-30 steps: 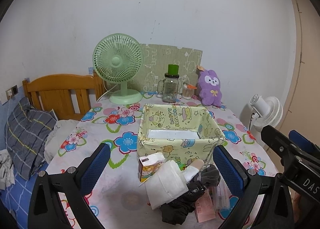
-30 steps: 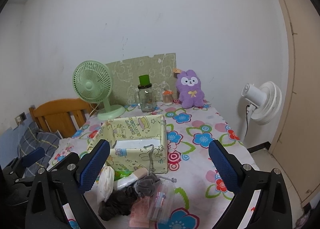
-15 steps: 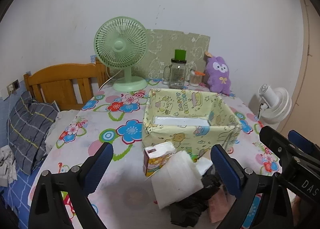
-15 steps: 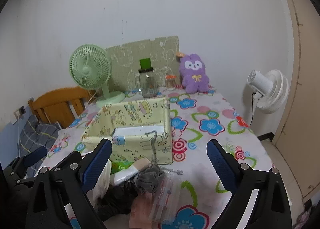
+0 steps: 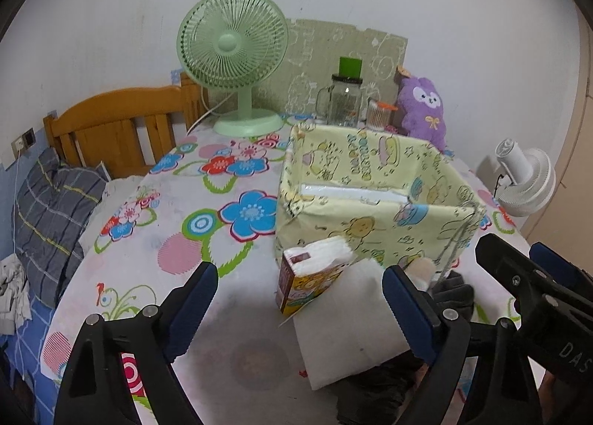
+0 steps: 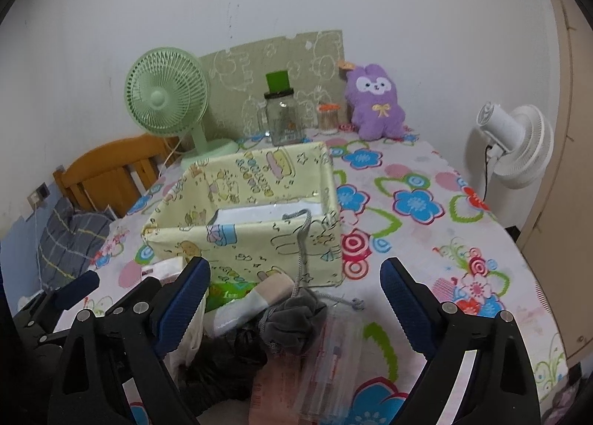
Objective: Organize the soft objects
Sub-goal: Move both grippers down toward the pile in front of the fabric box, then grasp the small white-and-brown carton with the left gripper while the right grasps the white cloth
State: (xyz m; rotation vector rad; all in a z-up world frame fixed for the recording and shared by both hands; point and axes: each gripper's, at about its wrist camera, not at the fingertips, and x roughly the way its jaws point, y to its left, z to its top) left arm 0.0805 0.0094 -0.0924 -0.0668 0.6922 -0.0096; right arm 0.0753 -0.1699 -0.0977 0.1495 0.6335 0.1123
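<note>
Blue-padded jaws on both tools stand wide apart, nothing pinched in either. Left gripper (image 5: pixel 298 308): jaws have just been closing a bit, w/ the tissue pack (image 5: pixel 309 278) and white folded cloth (image 5: pixel 348 328) lying between the fingers but pads not touching them. Right gripper (image 6: pixel 294 308): jaws also just narrowed slightly; grey drawstring pouch (image 6: pixel 292 321) and clear plastic packet (image 6: pixel 333 347) sit in the gap, untouched. Both tools point down at the pile from the near table edge, left one's arm visible at bottom left of the right wrist view.

Pile of soft stuff sits on the floral tablecloth (image 6: pixel 418 239), right against the near wall of the yellow fabric box (image 5: pixel 374 202). In it: tissue pack, white cloth, a beige-and-white rolled item (image 6: pixel 259 295), dark garment (image 6: pixel 222 362) underneath, grey pouch, plastic packet, pink packet (image 6: pixel 274 391), green pack (image 6: pixel 226 293) touching the box front. Box is open-topped, a white flat thing (image 6: pixel 267 215) on its bottom; grey cord (image 6: pixel 302 236) hangs down its front.

Farther back, by the wall: green desk fan (image 5: pixel 233 54), glass jar w/ green lid (image 5: pixel 344 98), small cup of cotton swabs (image 6: pixel 328 119), purple plush bunny (image 6: pixel 374 106), patterned board (image 5: pixel 333 50) leaning behind. Off the table: white floor fan (image 6: pixel 515 143) on the right, wooden headboard (image 5: pixel 118 121) and grey plaid pillow (image 5: pixel 52 217) on the left.
</note>
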